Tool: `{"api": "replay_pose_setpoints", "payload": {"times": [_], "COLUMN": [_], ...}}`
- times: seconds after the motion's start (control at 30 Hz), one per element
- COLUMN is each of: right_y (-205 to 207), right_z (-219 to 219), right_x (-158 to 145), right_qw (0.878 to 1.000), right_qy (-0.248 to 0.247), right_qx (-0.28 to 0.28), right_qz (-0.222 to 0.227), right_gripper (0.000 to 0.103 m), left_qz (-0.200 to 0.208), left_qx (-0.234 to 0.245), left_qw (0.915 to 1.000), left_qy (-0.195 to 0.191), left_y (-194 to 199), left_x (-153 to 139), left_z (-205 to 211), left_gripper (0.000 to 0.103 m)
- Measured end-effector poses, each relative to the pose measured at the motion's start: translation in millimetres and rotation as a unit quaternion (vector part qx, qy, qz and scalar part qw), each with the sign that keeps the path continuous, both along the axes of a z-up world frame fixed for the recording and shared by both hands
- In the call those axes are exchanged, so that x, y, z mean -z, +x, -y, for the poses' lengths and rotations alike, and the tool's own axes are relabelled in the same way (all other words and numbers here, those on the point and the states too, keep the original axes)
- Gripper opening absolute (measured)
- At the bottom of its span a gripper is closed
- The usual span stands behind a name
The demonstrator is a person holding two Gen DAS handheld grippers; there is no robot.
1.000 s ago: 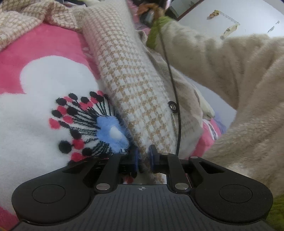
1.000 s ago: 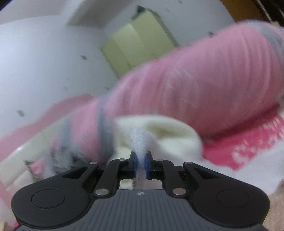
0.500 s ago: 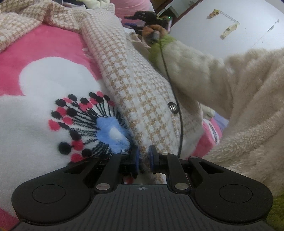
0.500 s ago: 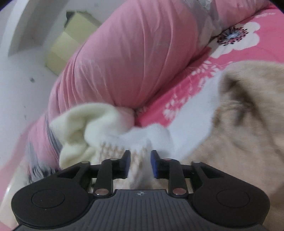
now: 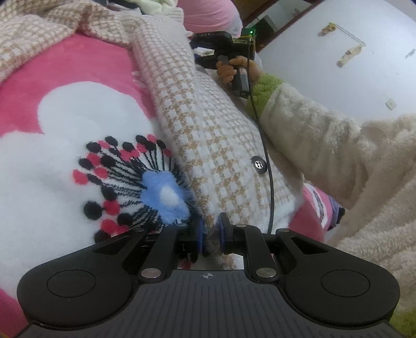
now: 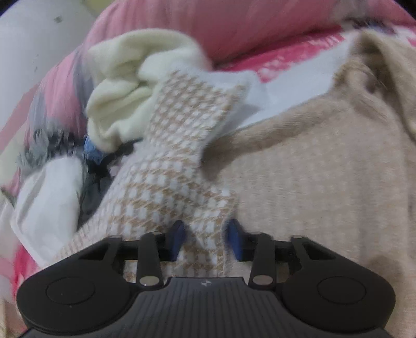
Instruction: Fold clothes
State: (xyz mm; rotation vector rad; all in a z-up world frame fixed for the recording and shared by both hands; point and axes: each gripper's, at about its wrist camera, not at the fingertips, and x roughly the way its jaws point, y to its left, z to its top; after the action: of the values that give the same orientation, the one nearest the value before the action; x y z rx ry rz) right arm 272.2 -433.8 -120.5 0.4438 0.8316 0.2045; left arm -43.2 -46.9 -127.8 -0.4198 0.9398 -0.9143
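Left gripper (image 5: 210, 235) low over the pink flower blanket (image 5: 78, 124), jaws nearly together, pinching the hem of the houndstooth cardigan (image 5: 208, 124) that runs away up the bed, black button (image 5: 258, 164) mid-way. Right gripper (image 6: 205, 238) also low, jaws spread wide, a cardigan fold (image 6: 182, 156) lying loose between the blue pads (image 6: 177, 235), with a beige knit (image 6: 325, 182) to its right and a cream garment (image 6: 124, 104) and pink bolster (image 6: 234, 20) beyond. Farther off in the left view, a hand (image 5: 234, 70) in a fluffy cream sleeve (image 5: 325, 145) grips the right gripper's handle beside the cardigan.
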Motion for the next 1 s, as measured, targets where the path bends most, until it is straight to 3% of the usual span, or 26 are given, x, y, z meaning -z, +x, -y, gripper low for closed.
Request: {"api": "replay_pose_setpoints", "payload": {"times": [0.03, 0.17, 0.23, 0.3, 0.43, 0.5, 0.57, 0.6, 0.67, 0.73, 0.87, 1.0], "right_y": [-5.8, -29.2, -40.4, -47.6, -30.7, -17.1, -18.5, -20.1, -22.5, -26.2, -48.8, -54.6], "right_z": [-5.1, -25.5, -35.5, -46.1, -63.3, -67.7, -74.9, -75.5, -72.7, -67.7, -51.0, -68.6], "right_x": [-8.7, -43.5, -61.6, -72.0, -36.1, 5.1, 31.5, 31.7, 19.6, 2.7, -57.0, -78.6], "right_qw": [1.000, 0.988, 0.975, 0.956, 0.916, 0.890, 0.861, 0.856, 0.860, 0.868, 0.904, 0.938], "right_qy": [-0.028, -0.139, -0.200, -0.275, -0.397, -0.454, -0.506, -0.513, -0.506, -0.493, -0.412, -0.321], "right_qx": [0.004, 0.020, 0.025, 0.015, -0.007, -0.022, -0.030, -0.028, -0.019, -0.001, 0.041, -0.047], "right_qz": [0.013, 0.067, 0.089, 0.104, 0.060, 0.024, 0.048, 0.055, 0.056, 0.060, 0.108, 0.125], "right_gripper": [0.007, 0.004, 0.004, 0.004, 0.005, 0.006, 0.007, 0.007, 0.009, 0.019, 0.020, 0.020], "left_qz": [0.000, 0.015, 0.027, 0.035, 0.033, 0.034, 0.034, 0.033, 0.031, 0.031, 0.034, 0.023], "left_qx": [-0.001, 0.003, 0.008, 0.012, 0.015, 0.015, 0.015, 0.016, 0.018, 0.020, 0.028, 0.029], "left_qw": [1.0000, 0.9997, 0.9991, 0.9986, 0.9984, 0.9982, 0.9983, 0.9984, 0.9986, 0.9987, 0.9988, 0.9993], "left_qy": [0.003, 0.021, 0.031, 0.038, 0.043, 0.046, 0.045, 0.043, 0.039, 0.035, 0.023, 0.006], "left_y": [0.1, -2.3, -3.8, -4.2, -0.5, 0.8, 0.9, 0.9, 0.5, 0.8, 1.3, 4.7], "left_x": [-1.0, -5.9, -8.9, -11.1, -10.0, -10.2, -9.9, -9.4, -8.5, -7.5, -3.9, -0.1], "left_z": [0.0, 4.5, 7.3, 9.6, 10.0, 11.5, 12.8, 11.9, 10.5, 10.5, 9.5, 7.1], "left_gripper": [0.014, 0.013, 0.013, 0.013, 0.013, 0.013, 0.013, 0.013, 0.013, 0.013, 0.016, 0.016]}}
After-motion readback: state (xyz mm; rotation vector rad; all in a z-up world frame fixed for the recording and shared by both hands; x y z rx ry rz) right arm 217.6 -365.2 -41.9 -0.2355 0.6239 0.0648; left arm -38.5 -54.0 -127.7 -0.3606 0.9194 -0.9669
